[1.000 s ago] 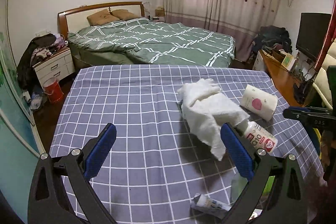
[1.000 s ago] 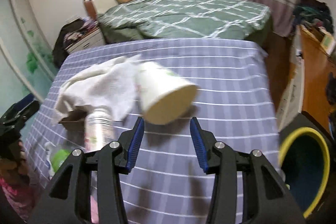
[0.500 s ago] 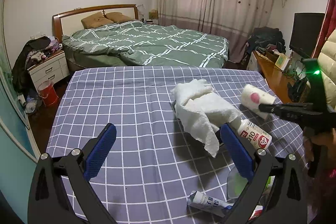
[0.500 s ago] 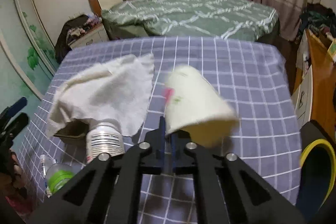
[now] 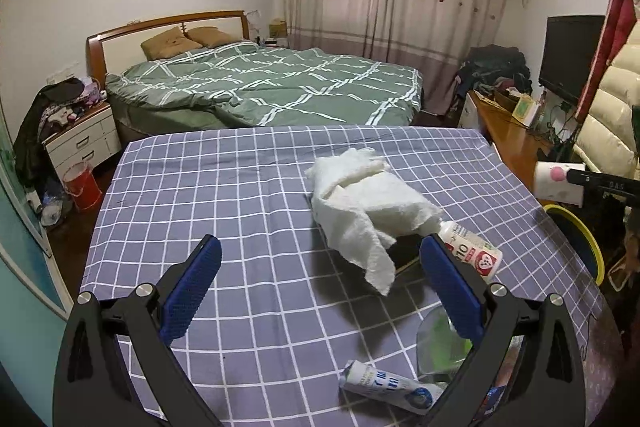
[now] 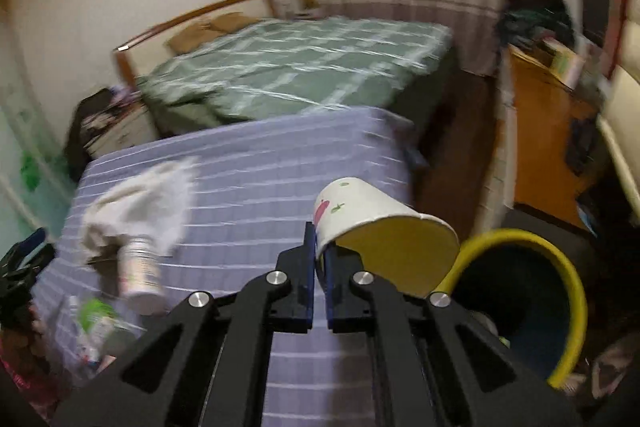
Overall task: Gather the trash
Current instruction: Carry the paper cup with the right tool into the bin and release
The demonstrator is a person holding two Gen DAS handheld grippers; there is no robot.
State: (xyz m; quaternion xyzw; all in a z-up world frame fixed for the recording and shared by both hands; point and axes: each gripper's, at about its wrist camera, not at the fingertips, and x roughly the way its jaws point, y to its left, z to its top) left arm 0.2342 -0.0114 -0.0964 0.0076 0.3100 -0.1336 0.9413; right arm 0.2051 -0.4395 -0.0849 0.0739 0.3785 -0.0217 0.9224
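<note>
Now the right gripper is carrying a paper cup, its jaws closed on the cup's wall near the rim, with the mouth facing down and to the right. The cup is hanging off the right edge of the table, just beside the yellow-rimmed bin on the floor; whether it is already over the opening I cannot tell for sure, since the right view is smeared by motion.

To do this step well, I judge the cup needs bringing squarely above the dark mouth of the bin before the jaws are let go, because a thin paper wall pinched at one side may swing or catch on the rim and tumble to the floor. Lowering it a little toward the opening should help.

The left gripper is hovering over the table with its jaws wide open, holding nothing. Ahead of it are lying a crumpled white cloth, a white bottle partly tucked under that cloth, and a tube near the front edge. A clear, greenish item behind the right finger is too hidden to name. These are probably next.
</note>
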